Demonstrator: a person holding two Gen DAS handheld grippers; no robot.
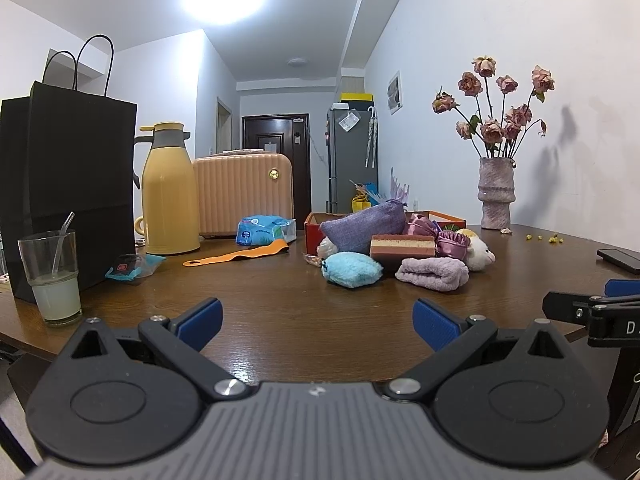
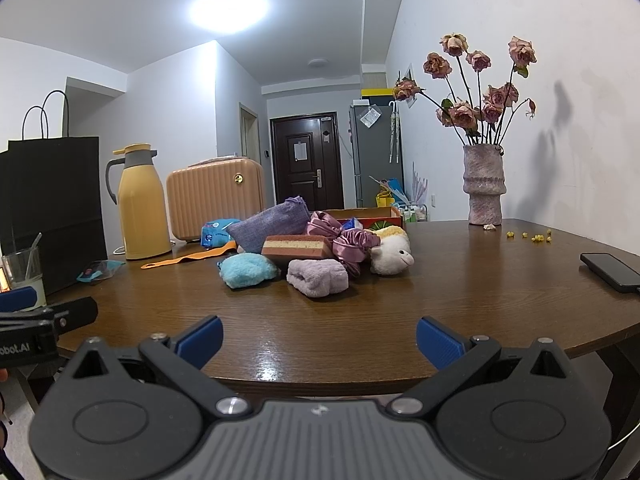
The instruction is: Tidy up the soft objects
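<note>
- Left tongs (image 1: 318, 326) wide apart, holding nothing, low over the near edge of the brown surface (image 1: 280, 300)
- Right tongs (image 2: 319, 338) also wide apart and holding nothing, level with the left ones
- Soft things heaped mid-surface, well ahead of both tongs: blue pouch (image 1: 352, 269) and folded lilac towel (image 1: 433, 274) in front, striped sponge (image 1: 402, 247) on top between them
- Purple sachet (image 1: 364, 226) leans behind, satin scrunchies (image 1: 452, 242) and a plush lamb (image 1: 480, 254) to the right
- Orange box (image 1: 314, 232) directly behind the heap
- Vase (image 1: 496, 194) far right, phone (image 2: 610, 272) at the right edge, flask (image 1: 170, 192) and glass (image 1: 52, 276) left
</note>
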